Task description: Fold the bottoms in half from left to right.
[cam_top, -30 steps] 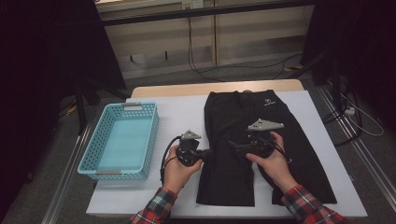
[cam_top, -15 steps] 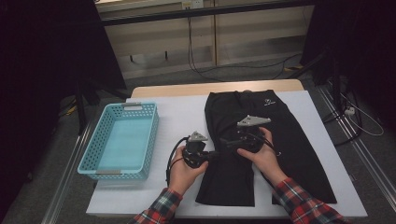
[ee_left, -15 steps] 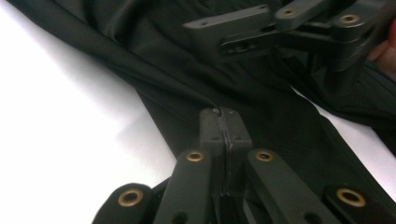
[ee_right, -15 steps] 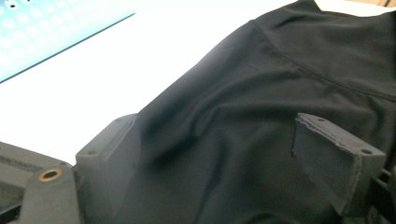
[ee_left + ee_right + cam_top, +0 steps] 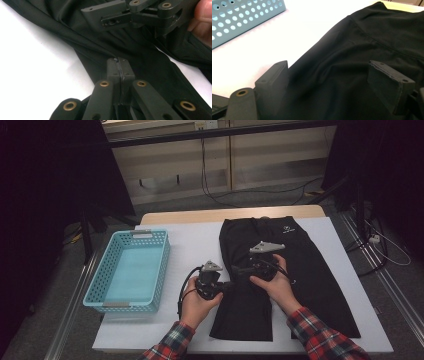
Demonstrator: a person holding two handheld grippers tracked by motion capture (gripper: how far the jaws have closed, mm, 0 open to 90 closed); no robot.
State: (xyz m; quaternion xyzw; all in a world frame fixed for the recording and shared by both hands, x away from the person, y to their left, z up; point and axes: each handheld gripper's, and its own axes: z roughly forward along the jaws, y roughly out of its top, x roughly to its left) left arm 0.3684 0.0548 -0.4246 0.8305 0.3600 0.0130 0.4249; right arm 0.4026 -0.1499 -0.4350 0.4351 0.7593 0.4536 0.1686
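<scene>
Over the black trousers (image 5: 300, 270), left tool (image 5: 220, 287) pinches fabric; right tool (image 5: 239, 270) gapes level.

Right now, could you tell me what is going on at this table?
A person is working on black trousers spread on the white table, with tongs in each hand. The left tongs are shut at the edge of one trouser leg, seemingly pinching the fabric there. The right tongs hang open over the cloth close by, not gripping it yet. A light blue basket stands to the left.

Whether the shut left tongs (image 5: 119, 65) pinch the black trousers (image 5: 140, 50) is hidden.
</scene>
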